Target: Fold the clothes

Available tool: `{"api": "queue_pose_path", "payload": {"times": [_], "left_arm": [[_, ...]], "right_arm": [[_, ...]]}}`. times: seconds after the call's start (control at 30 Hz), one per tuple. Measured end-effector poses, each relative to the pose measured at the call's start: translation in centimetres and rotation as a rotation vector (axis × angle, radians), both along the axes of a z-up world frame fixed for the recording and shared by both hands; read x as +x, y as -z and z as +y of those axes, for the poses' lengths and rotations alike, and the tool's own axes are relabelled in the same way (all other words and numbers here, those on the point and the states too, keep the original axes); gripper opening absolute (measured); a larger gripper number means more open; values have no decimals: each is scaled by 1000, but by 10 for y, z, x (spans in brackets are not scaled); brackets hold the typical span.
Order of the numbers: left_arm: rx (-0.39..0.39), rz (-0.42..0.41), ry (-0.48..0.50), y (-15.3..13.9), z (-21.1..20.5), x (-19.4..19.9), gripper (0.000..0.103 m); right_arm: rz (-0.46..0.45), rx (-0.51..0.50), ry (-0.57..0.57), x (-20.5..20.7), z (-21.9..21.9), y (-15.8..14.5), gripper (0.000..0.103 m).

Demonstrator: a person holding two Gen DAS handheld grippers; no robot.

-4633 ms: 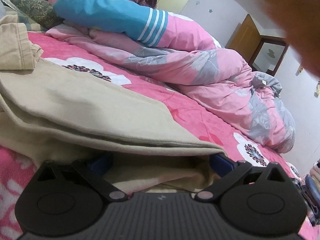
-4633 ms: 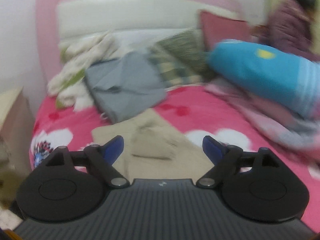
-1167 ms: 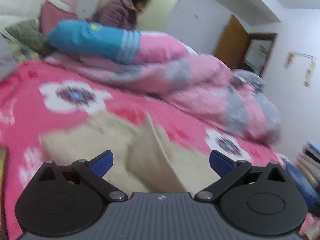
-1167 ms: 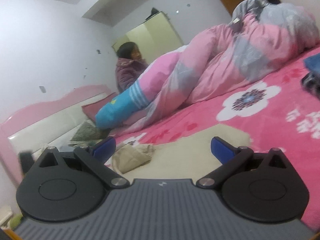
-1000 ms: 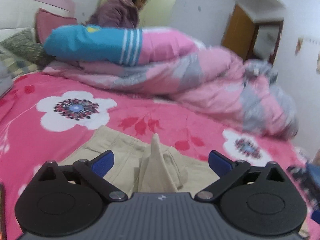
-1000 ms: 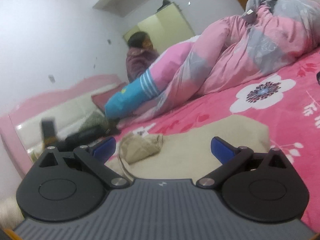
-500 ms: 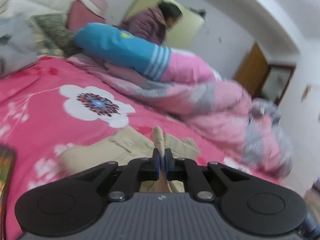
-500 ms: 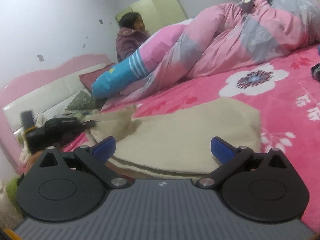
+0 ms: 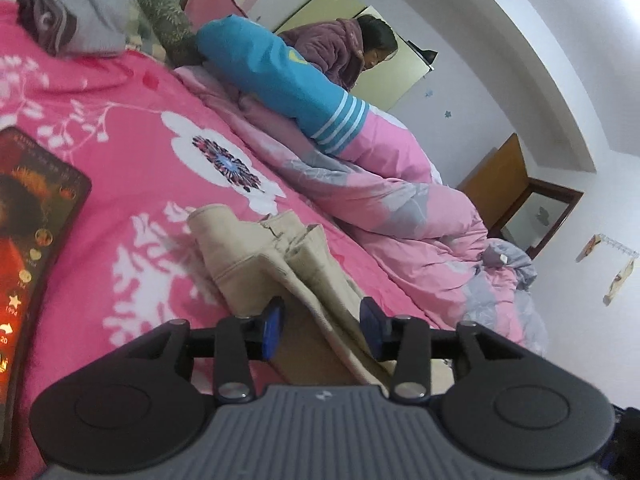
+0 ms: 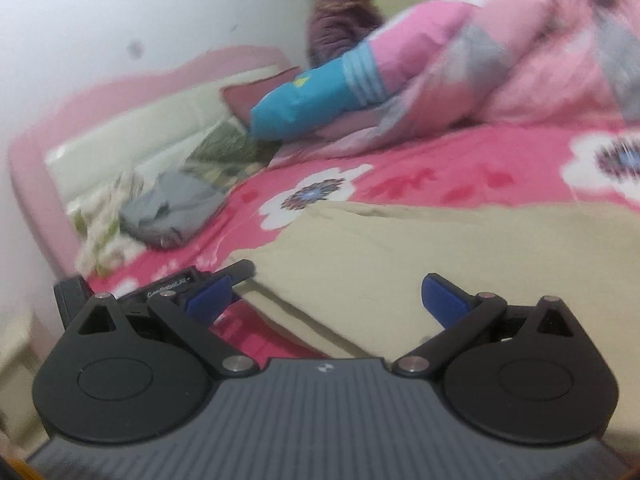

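Note:
Beige trousers [image 9: 256,256] lie partly folded on the pink flowered bedspread [image 9: 120,128]. My left gripper [image 9: 321,330] is low over their near end, and its jaws are opening. A raised fold of the cloth runs between the blue pads [image 9: 272,328], which stand clear of it. In the right wrist view the same beige trousers [image 10: 440,240] spread flat across the bed. My right gripper [image 10: 326,298] hovers wide open over their near edge, with nothing between its fingers. A black part of the other gripper [image 10: 168,284] shows behind its left finger.
A bunched pink and grey quilt [image 9: 400,208] and a blue pillow [image 9: 272,72] fill the bed's far side, with a person in a purple jacket [image 9: 340,48] behind. Grey folded clothing [image 10: 172,216] lies near the headboard [image 10: 120,120]. A lit screen [image 9: 32,240] rests at the left.
Half a second ago the left gripper was shut on a beige fold; now its jaws stand apart and it sits lower and rolled. The right gripper swung left, still open.

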State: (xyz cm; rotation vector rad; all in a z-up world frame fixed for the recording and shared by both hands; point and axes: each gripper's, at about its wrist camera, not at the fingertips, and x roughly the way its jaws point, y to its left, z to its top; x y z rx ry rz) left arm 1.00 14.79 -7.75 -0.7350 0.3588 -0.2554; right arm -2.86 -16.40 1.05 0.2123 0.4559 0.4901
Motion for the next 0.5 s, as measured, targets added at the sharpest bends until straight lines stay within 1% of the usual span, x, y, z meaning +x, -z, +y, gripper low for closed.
{"api": "queue_pose_path", "payload": {"times": [0.07,0.13,0.17,0.23,0.27,0.33,0.4,0.5], "left_arm": [[-36,-3,3,4,6,1,41],[-67,-9,2,8,12,1,40],[-78,-12,1,9,14,0,40],[-97,-14,1,11,18,0,38],[-106,-14,2,12,20,0,38],[-117,-13,1,14,23,-1,33],[-122,-18,6,14,24,-2,29],[-123,-27,16,13,23,-2,27]], "right_arm": [[-56,-133,-36,4,26,-3,98],[-102,-263,-72,9,50,-3,88],[-117,-315,-88,12,60,-2,86],[-140,-406,-117,19,77,1,77],[-144,-438,-131,22,84,3,75],[-146,-490,-150,31,95,6,65],[-145,-530,-166,38,103,9,58],[-143,-562,-205,45,114,13,53]]}}
